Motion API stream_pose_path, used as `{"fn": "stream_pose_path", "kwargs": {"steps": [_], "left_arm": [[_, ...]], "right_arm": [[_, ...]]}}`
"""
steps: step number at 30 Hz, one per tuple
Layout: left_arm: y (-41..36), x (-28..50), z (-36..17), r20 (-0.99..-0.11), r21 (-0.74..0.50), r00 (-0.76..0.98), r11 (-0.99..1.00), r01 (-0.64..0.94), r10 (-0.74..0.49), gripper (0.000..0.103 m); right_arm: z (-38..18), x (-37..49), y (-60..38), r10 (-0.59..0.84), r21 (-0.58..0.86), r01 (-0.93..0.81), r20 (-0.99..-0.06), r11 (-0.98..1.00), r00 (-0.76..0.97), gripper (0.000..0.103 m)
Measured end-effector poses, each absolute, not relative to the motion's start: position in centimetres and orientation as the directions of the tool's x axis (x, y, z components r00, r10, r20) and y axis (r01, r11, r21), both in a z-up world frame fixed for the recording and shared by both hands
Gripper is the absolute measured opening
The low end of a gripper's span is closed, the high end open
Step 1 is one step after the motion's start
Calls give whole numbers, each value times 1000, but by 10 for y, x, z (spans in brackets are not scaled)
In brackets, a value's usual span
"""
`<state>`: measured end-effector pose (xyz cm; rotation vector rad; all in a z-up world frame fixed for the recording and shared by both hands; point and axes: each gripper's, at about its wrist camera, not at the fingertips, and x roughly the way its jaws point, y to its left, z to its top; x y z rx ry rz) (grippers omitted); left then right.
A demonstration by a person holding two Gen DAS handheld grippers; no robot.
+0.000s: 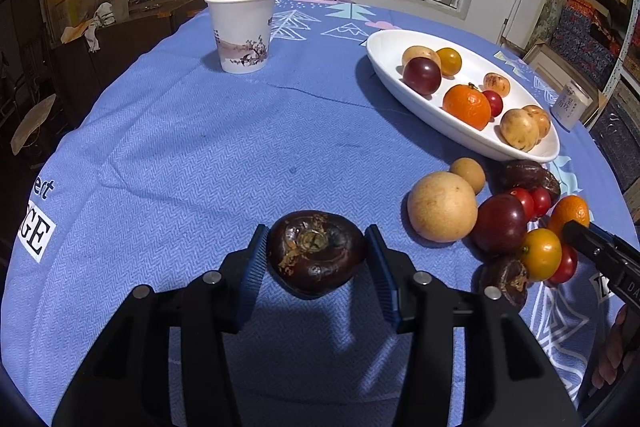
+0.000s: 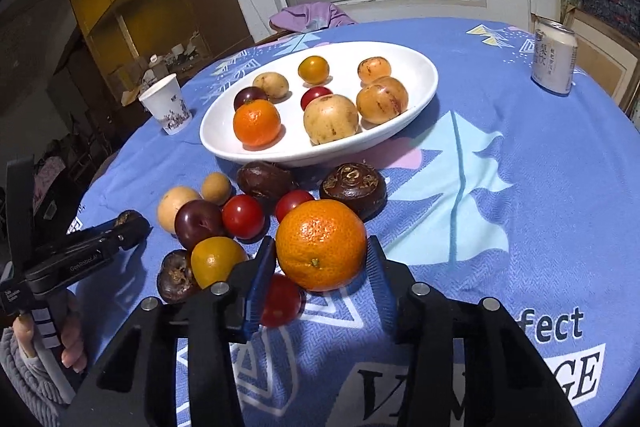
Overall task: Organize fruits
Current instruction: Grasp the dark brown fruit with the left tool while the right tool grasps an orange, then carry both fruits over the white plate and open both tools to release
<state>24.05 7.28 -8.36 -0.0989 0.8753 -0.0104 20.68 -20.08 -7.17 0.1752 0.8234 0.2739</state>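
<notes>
- Table (image 1: 180, 147) carried a blue cloth.
- White oval dish (image 2: 420, 67) sat mid-table and held eight fruits, among them an orange, a plum and small tomatoes.
- Loose fruit pile (image 2: 224, 211) lay on the cloth just in front of the dish.
- Paper cup (image 1: 242, 29) stood well apart at the far left; can (image 2: 554, 61) at the far right.
- Right gripper (image 2: 322, 267) had its fingers closed on an orange (image 2: 320, 251), beside the pile.
- Left gripper (image 1: 316, 259) had its fingers clamped on a dark brown fruit (image 1: 316, 253), raised above the cloth, left of the pile.
</notes>
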Motion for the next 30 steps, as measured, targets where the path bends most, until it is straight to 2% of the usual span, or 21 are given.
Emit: {"fn": "stream_pose_path", "kwargs": {"steps": [7, 12, 15, 20, 25, 30], "left_arm": [[71, 242, -45, -711, -140, 697, 990, -8, -95, 48], [50, 275, 9, -662, -100, 743, 994, 40, -97, 48], [31, 307, 33, -644, -106, 755, 992, 71, -123, 48], [-1, 373, 32, -674, -111, 725, 990, 92, -143, 48], [-17, 444, 0, -739, -86, 665, 994, 73, -112, 48], [-19, 478, -30, -777, -111, 616, 991, 70, -130, 48]], "right_arm": [[-25, 189, -237, 273, 285, -125, -571, 950, 775, 47], [36, 217, -263, 218, 269, -88, -505, 959, 835, 47], [55, 246, -261, 210, 254, -92, -490, 963, 846, 47], [31, 310, -232, 235, 217, -131, -571, 967, 787, 47], [-6, 354, -204, 250, 179, -175, -650, 968, 717, 47], [-24, 369, -191, 248, 159, -191, -684, 969, 686, 47]]}}
